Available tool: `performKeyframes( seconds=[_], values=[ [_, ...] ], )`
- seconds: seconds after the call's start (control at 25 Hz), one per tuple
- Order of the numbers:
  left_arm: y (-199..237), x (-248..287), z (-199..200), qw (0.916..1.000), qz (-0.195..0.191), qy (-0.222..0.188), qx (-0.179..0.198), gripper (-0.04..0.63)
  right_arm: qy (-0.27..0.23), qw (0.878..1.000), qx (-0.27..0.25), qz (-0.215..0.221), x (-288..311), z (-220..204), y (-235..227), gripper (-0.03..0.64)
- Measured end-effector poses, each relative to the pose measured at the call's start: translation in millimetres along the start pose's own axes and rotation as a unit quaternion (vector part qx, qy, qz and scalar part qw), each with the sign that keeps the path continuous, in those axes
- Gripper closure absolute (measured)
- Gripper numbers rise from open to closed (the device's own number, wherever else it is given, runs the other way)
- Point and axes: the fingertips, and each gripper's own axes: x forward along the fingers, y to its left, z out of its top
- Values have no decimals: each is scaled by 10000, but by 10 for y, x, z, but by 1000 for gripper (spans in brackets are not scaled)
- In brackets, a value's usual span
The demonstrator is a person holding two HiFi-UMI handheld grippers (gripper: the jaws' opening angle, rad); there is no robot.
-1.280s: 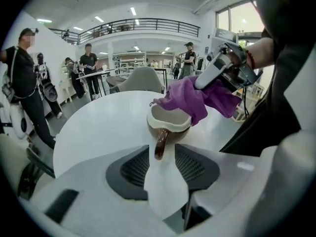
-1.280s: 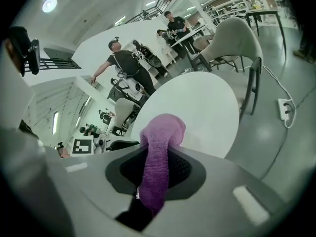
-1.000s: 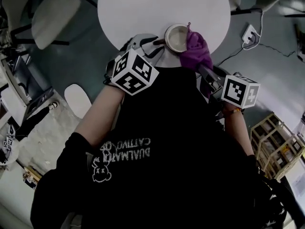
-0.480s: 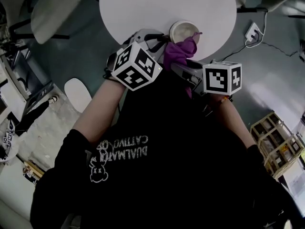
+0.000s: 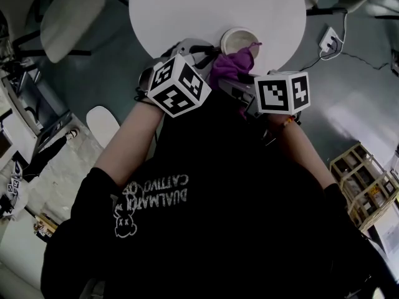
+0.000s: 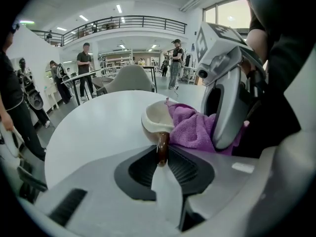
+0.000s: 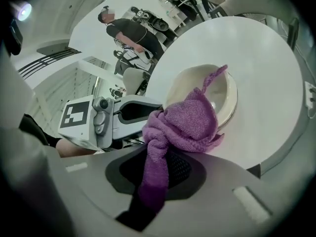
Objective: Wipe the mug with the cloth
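A cream mug [image 5: 239, 41] stands near the front edge of the round white table [image 5: 187, 11]. In the left gripper view, my left gripper [image 6: 161, 158] has the mug's brown handle [image 6: 161, 144] between its jaws. These jaws are closing and pinch the handle. The mug [image 6: 156, 118] stays upright. My right gripper [image 7: 155, 181] is shut on a purple cloth [image 7: 185, 125]. The bunched cloth lies over the near rim of the mug [image 7: 224, 98]. In the head view, the cloth [image 5: 230, 67] sits between both marker cubes.
Grey chairs [image 5: 68, 17] stand around the table. A power strip [image 5: 327, 41] with a cable lies on the floor at right, and a wooden crate [image 5: 361, 185] stands further right. Several people [image 6: 86, 68] stand beyond the table.
My right gripper has moved left and toward the mug, carrying the cloth from the mug's right side onto its near rim. The left gripper has barely shifted.
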Motion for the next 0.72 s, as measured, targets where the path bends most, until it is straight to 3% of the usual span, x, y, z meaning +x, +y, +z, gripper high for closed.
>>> performKeyframes(
  seconds=[0.28, 0.72],
  values=[
    [-45, 7, -4, 9989, -168, 246, 371, 532, -214, 9991, 364, 76, -50, 43, -90, 538],
    [-73, -4, -11, 9976, -430, 347, 408, 532, -307, 9979, 558, 83, -182, 49, -159, 537]
  ],
)
